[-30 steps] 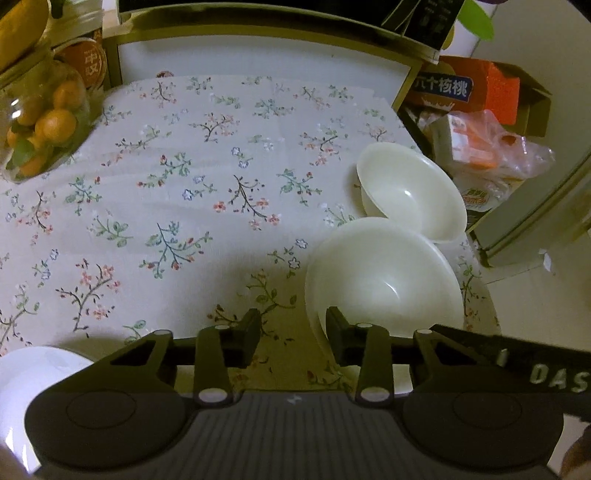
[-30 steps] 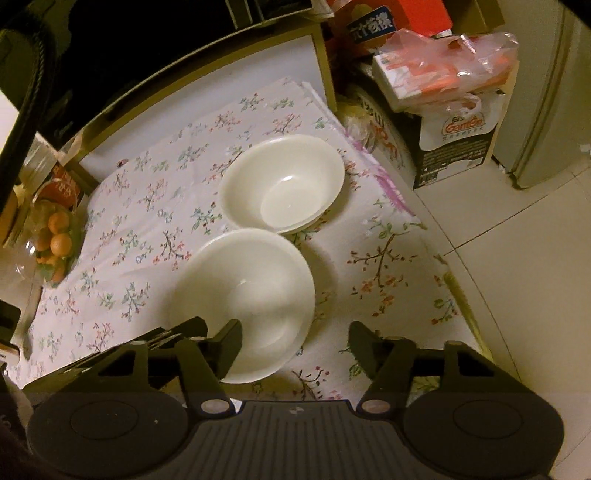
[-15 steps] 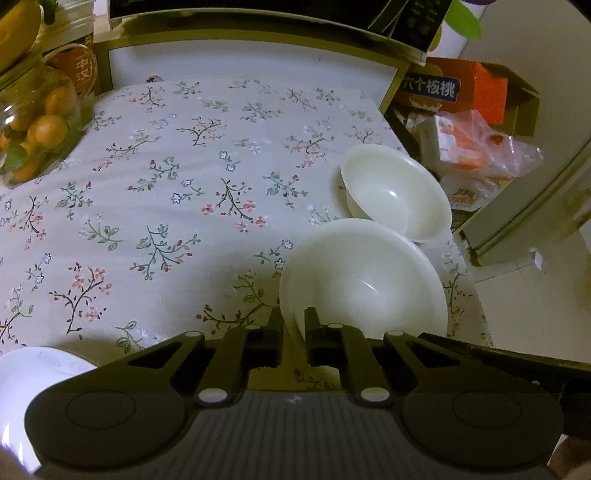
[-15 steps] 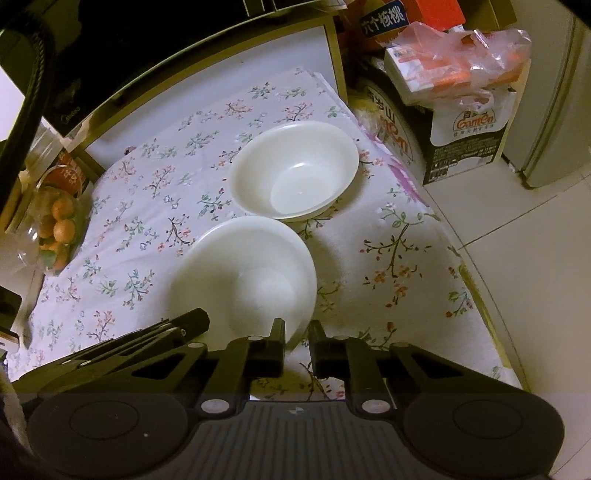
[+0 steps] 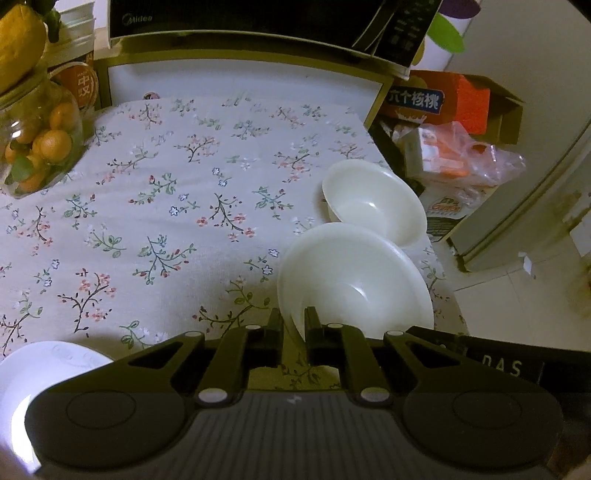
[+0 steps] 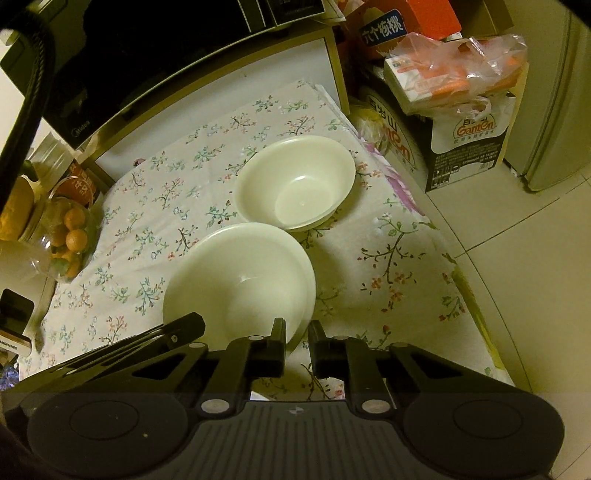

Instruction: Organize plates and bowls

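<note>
Bowls: two cream ones on the floral cloth, rims touching or nearly so. We log the near bowl at about 1 o'clock of the left view and the far bowl just beyond it toward 2 o'clock. In the right view the near bowl sits at 11 o'clock.

Left gripper: jaws drawn close, pinching the near bowl's near rim, one finger inside the wall and one outside. Right gripper: jaws likewise drawn close, at the same bowl's near-right rim; we judge it pinched, though the contact is partly hidden.

Handling, our judgement: stiff, glazed or melamine-like, smooth and so slippery at a thin rim; probably light, but breakable if ceramic. A rim hold at two points seems the only purchase. Keep it level, as a tilted bowl may slide from the pads.

Around: a white plate at 8 o'clock, a jar of oranges at 10 o'clock, a microwave at 12 o'clock. Boxes and a plastic bag lie off the table's right edge. The far bowl is the nearest obstacle; the table edge lies near on the right.
</note>
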`<action>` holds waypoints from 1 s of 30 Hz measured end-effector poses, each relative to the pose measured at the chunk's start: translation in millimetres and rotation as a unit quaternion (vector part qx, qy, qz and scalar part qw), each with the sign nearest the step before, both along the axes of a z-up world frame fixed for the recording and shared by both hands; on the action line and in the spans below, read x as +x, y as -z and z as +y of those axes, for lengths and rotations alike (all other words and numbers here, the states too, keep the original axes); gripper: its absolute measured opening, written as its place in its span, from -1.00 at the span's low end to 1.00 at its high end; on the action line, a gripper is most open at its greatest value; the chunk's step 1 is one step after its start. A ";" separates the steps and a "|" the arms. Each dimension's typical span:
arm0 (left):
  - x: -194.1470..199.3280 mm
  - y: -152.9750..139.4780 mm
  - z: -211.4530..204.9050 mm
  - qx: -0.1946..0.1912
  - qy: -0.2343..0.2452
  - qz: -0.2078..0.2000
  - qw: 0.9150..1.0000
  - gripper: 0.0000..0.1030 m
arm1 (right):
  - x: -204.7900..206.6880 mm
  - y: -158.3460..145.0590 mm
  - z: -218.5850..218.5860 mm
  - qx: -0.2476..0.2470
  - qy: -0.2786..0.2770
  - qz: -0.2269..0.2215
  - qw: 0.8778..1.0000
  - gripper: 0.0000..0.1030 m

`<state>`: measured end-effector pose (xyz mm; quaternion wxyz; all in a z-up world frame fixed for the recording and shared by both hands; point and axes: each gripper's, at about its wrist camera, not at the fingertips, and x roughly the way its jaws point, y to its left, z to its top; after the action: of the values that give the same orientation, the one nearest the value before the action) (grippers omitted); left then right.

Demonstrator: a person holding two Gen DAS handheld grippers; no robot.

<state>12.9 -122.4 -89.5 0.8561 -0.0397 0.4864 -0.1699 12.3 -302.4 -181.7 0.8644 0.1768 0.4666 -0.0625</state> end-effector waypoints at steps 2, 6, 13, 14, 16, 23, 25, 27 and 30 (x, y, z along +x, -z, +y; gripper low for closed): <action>-1.1 -0.9 -0.2 0.002 0.001 -0.003 1.000 -0.81 | -0.4 0.1 -0.3 -0.001 0.001 0.000 1.000 -0.77; -2.1 -1.6 -0.2 0.005 -0.001 -0.006 1.000 -0.81 | -1.3 -0.2 0.7 -0.002 0.000 -0.001 1.000 -0.77; -7.7 -8.9 0.2 0.009 -0.003 -0.018 1.000 -0.80 | -2.4 -5.0 3.2 -0.008 -0.008 -0.008 1.000 -0.77; -8.7 -10.3 0.8 0.007 -0.005 -0.019 1.000 -0.80 | -2.9 -6.4 3.6 -0.009 -0.009 -0.010 1.000 -0.77; -11.4 -14.1 2.6 0.003 -0.008 -0.021 1.000 -0.80 | -4.4 -9.9 4.7 -0.011 -0.014 -0.015 1.000 -0.77; -30.5 -26.8 13.2 -0.007 -0.008 -0.030 0.999 -0.80 | -12.9 -18.6 9.0 -0.014 -0.033 -0.028 0.999 -0.77; -35.9 -28.0 16.4 -0.007 -0.008 -0.031 0.999 -0.80 | -15.4 -18.0 11.5 -0.015 -0.038 -0.028 0.999 -0.77; -39.9 -28.8 19.0 -0.008 -0.011 -0.029 0.999 -0.80 | -18.0 -17.6 14.9 -0.017 -0.043 -0.028 0.999 -0.77; -46.7 -31.5 23.6 -0.015 -0.013 -0.026 0.999 -0.80 | -25.2 -19.7 18.9 -0.020 -0.054 -0.031 0.998 -0.77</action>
<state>-33.8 -98.7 -58.0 0.8700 -0.0543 0.4606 -0.1674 -12.9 -283.5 -162.1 0.8839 0.1358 0.4471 -0.0201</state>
